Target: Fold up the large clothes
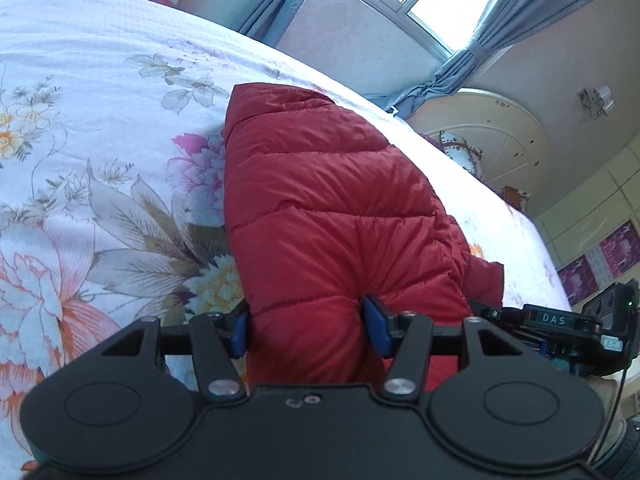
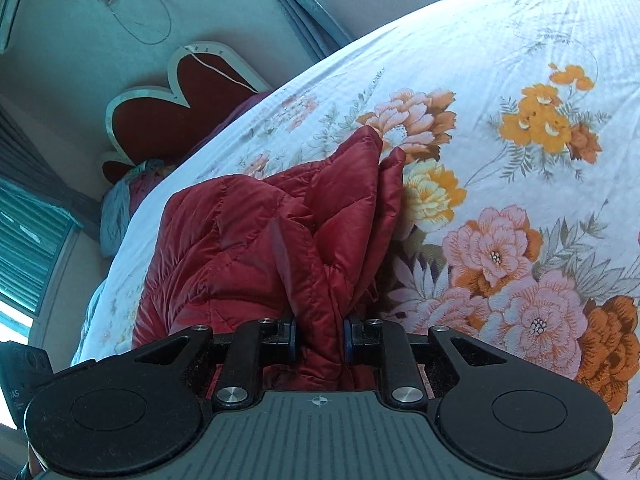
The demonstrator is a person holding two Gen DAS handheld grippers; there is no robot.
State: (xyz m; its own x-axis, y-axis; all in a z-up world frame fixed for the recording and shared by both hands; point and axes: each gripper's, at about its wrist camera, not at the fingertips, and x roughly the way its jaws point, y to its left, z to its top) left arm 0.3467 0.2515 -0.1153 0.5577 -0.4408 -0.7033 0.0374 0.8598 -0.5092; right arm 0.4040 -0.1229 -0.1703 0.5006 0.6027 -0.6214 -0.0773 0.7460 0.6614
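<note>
A red quilted puffer jacket [image 1: 328,208] lies on a bed with a white floral sheet [image 1: 80,120]. In the left wrist view my left gripper [image 1: 308,326] has its blue pads on either side of a thick bunch of the jacket's near edge and is shut on it. The right gripper's body shows at that view's right edge [image 1: 560,320]. In the right wrist view the jacket [image 2: 260,240] is bunched and partly lifted off the floral sheet [image 2: 520,80]. My right gripper [image 2: 320,340] is shut on a fold of the jacket's shiny fabric.
The bed's far edge runs along a wall with a window and blue curtains [image 1: 460,76]. A round white headboard [image 1: 492,136] stands to the right. A red heart-shaped cushion [image 2: 168,112] and a bundle of cloth [image 2: 120,208] sit beyond the bed.
</note>
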